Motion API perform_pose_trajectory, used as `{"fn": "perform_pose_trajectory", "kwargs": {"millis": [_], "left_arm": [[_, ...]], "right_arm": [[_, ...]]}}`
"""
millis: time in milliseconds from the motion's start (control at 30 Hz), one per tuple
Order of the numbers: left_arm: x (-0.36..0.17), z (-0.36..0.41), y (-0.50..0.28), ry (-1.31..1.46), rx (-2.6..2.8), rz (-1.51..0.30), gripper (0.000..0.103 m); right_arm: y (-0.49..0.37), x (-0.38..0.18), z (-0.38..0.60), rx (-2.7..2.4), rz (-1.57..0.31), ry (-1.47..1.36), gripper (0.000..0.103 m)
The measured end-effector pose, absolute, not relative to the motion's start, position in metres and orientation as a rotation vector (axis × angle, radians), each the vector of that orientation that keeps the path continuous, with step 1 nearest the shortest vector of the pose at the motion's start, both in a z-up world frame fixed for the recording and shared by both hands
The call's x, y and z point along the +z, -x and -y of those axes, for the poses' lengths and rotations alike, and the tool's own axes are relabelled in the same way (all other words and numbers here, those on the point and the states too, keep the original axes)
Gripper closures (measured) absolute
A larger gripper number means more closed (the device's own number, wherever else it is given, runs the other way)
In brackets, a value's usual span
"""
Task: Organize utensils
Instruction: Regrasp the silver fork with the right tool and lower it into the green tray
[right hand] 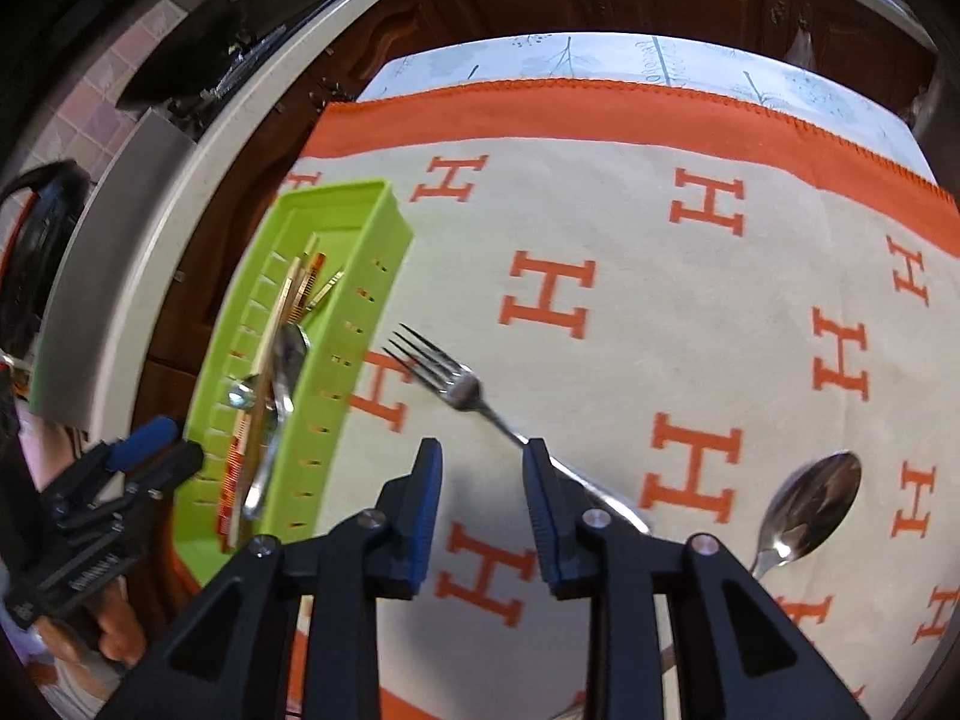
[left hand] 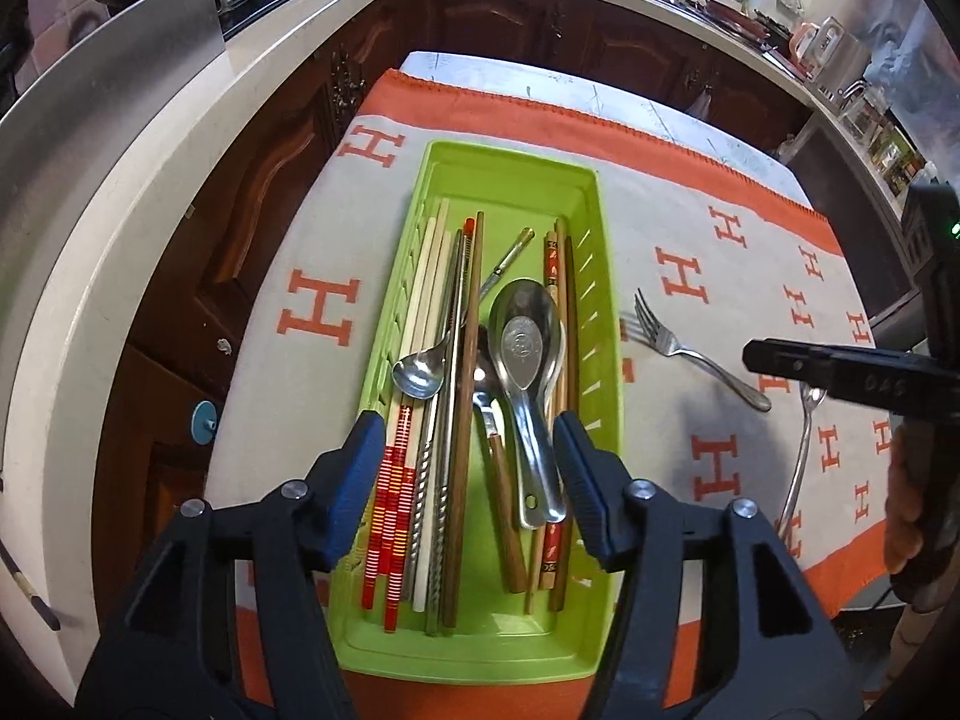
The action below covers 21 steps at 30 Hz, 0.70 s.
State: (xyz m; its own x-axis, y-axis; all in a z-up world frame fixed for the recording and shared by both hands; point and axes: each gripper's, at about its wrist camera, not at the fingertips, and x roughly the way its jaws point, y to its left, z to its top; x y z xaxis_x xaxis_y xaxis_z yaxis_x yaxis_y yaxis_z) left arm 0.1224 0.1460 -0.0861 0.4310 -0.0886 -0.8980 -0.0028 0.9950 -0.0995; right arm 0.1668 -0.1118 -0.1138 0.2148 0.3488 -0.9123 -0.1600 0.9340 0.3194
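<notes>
Mostly sorted: chopsticks (left hand: 456, 420) and spoons packed in green tray (left hand: 594, 324) under spread left gripper (left hand: 468, 468). Left out: 1 fork (right hand: 456, 387) beside spread right gripper (right hand: 482, 480), 1 spoon (right hand: 810, 507) farther right.

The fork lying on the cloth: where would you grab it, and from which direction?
Grip the fork at its thin neck just behind the tines, coming down from above. It lies flat on the cloth, so the right gripper, open beside the handle, can straddle the narrow stem crosswise.
</notes>
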Motion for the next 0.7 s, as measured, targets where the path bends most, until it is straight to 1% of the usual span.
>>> {"fn": "perform_pose_trajectory", "kwargs": {"millis": [433, 700], "left_arm": [[-0.084, -0.136, -0.132, 0.099, -0.054, -1.087, 0.048], [-0.091, -0.131, -0.143, 0.101, -0.063, -1.1, 0.048]], "right_arm": [[-0.179, -0.146, 0.101, 0.37, -1.351, 0.022, 0.075], [-0.176, -0.154, 0.084, 0.382, -1.296, 0.192, 0.076]]}}
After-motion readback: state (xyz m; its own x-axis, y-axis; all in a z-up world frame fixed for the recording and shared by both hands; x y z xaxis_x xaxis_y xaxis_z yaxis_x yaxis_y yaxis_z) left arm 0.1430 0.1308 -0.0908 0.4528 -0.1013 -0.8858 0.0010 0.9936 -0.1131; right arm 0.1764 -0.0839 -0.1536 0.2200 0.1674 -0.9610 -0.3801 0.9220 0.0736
